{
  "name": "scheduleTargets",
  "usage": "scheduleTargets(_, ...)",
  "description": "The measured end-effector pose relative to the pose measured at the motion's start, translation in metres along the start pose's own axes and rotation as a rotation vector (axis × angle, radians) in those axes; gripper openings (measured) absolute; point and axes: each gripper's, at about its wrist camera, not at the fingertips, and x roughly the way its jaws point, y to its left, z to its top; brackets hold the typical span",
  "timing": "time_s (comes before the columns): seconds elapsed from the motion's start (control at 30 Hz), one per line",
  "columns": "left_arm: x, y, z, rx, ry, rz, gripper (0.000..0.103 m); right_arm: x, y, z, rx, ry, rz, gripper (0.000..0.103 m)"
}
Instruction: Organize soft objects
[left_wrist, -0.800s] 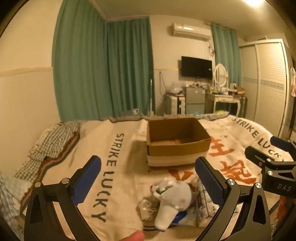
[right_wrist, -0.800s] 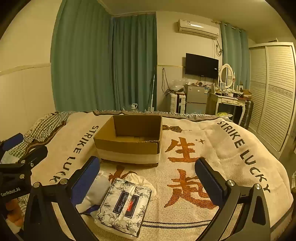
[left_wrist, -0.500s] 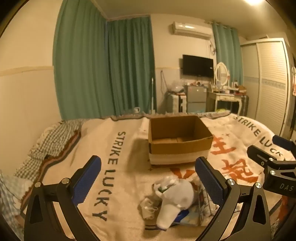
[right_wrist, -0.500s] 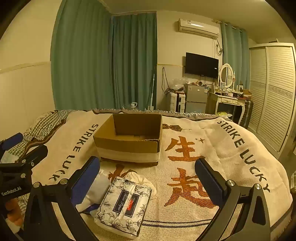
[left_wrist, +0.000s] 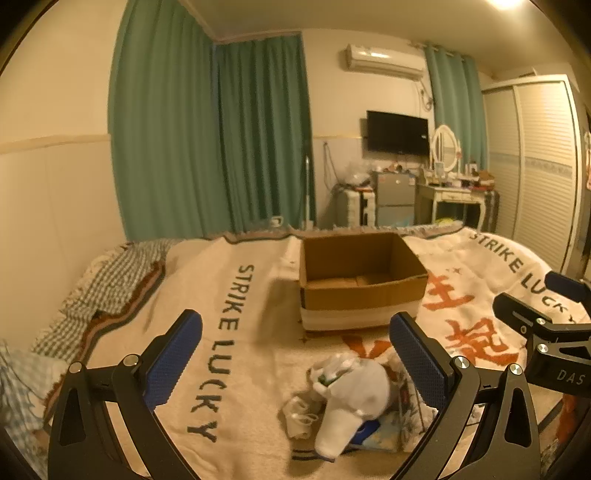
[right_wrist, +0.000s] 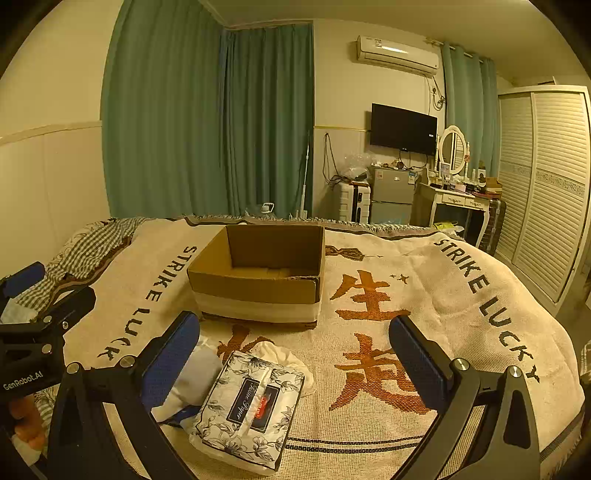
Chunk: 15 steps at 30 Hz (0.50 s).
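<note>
An open cardboard box (right_wrist: 258, 273) sits mid-bed on the blanket (right_wrist: 424, 295), probably as the bin for the soft things heaped nearer the camera. The left gripper (left_wrist: 295, 354) and right gripper (right_wrist: 295, 354) both hover with jaws spread wide, holding nothing. The right wrist view shows a flowered tissue pack (right_wrist: 247, 406) plainly; the left wrist view instead shows a white cap (left_wrist: 351, 402) and what may be crumpled socks (left_wrist: 301, 417), with the pack mostly hidden behind them.

One cardboard box (right_wrist: 258, 273), one tissue pack (right_wrist: 249, 408), one white cap (left_wrist: 351, 402), two tools, left (left_wrist: 291, 363) and right (right_wrist: 295, 363)
</note>
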Motion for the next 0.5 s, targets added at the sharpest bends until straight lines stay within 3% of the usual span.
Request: scheduleTargets(0.5,0.0017,0.0055,0.0001,-0.011,0.003,0.003,0.103,0.0012,0.0039,-0.0016,-0.007,0.005,-0.001,0.103)
